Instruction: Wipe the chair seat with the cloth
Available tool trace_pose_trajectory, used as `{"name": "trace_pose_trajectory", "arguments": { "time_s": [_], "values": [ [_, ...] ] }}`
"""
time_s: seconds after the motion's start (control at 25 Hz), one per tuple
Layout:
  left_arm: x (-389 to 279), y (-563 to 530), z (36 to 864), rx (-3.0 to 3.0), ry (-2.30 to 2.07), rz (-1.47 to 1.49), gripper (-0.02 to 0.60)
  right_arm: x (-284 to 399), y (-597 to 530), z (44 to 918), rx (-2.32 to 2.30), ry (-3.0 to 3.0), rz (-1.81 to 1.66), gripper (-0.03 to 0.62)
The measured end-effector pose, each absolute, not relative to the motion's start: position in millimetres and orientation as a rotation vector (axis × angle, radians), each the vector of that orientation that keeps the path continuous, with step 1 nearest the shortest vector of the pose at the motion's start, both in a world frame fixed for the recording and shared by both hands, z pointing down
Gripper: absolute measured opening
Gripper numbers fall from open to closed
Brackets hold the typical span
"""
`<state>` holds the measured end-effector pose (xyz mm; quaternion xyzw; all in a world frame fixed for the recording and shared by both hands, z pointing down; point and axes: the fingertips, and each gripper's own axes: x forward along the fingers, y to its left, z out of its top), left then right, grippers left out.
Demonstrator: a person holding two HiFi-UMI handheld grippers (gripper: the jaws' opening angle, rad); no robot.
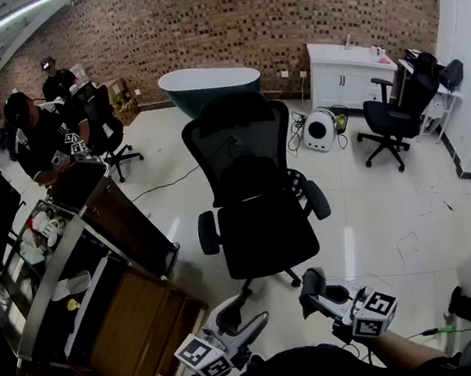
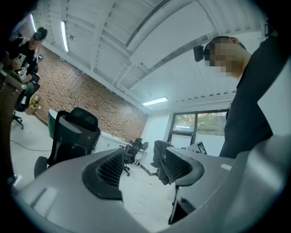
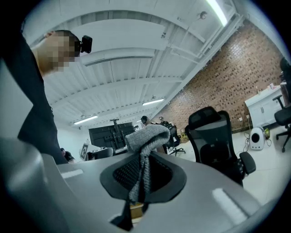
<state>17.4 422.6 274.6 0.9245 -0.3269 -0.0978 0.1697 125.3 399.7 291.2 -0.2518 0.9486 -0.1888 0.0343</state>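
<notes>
A black mesh office chair (image 1: 258,197) stands in the middle of the white floor, its seat (image 1: 268,237) facing me. It also shows as the chair (image 2: 72,136) in the left gripper view and the chair (image 3: 216,136) in the right gripper view. Both grippers are held low in front of me, short of the chair and pointing up and away. My right gripper (image 1: 312,287) (image 3: 143,170) is shut on a grey knitted cloth (image 3: 148,135) that bunches above its jaws. My left gripper (image 1: 241,317) (image 2: 143,166) is open, with nothing between its jaws.
A wooden cabinet with a metal rail (image 1: 101,280) stands close at the left. A second black chair (image 1: 394,113), a white cabinet (image 1: 345,72) and a dark tub (image 1: 208,82) line the back by the brick wall. Seated people (image 1: 36,132) are at the back left.
</notes>
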Motion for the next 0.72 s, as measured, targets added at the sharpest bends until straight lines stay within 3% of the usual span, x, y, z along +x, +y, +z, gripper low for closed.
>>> {"name": "trace_pose_trajectory", "arguments": {
  "time_s": [0.72],
  "values": [
    [90,402,302,2.555,-1.063,-0.253,0.308,209,368,309,-0.698,2.946,-0.568,0.028]
  ]
}}
